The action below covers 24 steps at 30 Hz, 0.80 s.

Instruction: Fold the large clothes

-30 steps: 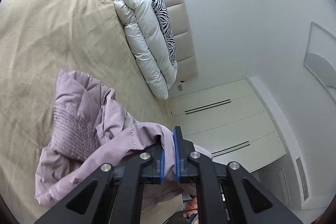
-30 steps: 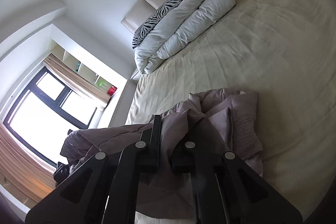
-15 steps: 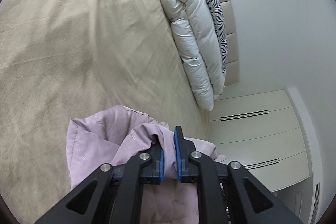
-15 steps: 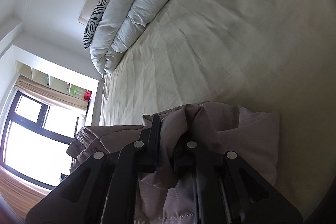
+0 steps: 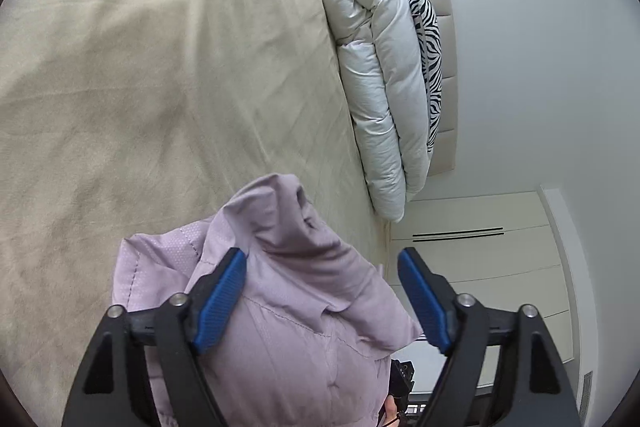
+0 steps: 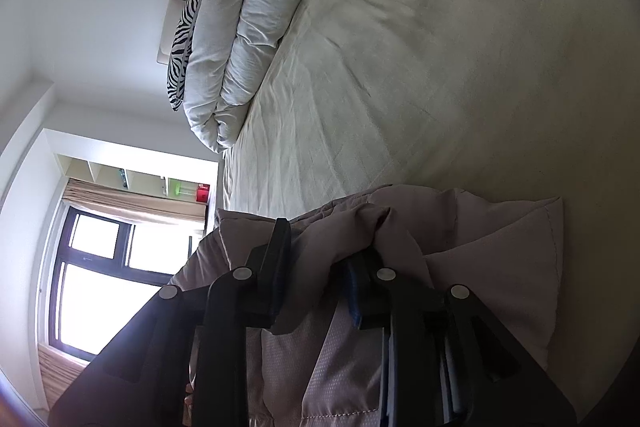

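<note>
Both grippers have just let go: the left gripper [image 5: 322, 285] jaws are opening wide and the right gripper [image 6: 320, 259] is parting too, leaving the jacket [image 5: 288, 307] bunched at the bed [image 5: 160, 87] edge, that fold laid down.

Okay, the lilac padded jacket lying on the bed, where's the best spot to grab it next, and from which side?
Probably the stitched corner of the lilac jacket, sticking out flat on the beige bedspread. Approach low from the foot of the bed; that flat edge should fit between jaws better than the puffed middle bunch under the opening left gripper.
</note>
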### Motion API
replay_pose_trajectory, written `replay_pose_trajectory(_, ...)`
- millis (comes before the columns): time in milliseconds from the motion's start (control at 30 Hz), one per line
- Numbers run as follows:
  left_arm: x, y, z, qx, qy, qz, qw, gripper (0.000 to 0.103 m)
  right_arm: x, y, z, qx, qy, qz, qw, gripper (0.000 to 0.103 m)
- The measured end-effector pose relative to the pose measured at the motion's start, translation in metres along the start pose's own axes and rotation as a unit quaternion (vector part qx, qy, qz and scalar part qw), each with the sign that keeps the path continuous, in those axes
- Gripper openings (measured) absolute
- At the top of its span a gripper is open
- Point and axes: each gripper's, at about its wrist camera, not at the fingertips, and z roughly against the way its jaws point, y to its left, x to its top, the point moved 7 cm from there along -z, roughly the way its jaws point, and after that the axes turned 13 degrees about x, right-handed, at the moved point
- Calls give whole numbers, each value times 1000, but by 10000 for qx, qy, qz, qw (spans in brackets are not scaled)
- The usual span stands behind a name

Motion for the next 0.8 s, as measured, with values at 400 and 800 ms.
replay_pose_trajectory(400,-110,-102,38,859,-706,-2855,9519,84,-44,94,55,-516,12,1470,9878,85)
replay_pose_trajectory(800,-158,-123,-77,2843,-988,-4997,8122,77,-150,126,-31,-2324,1079,3743,8912,44)
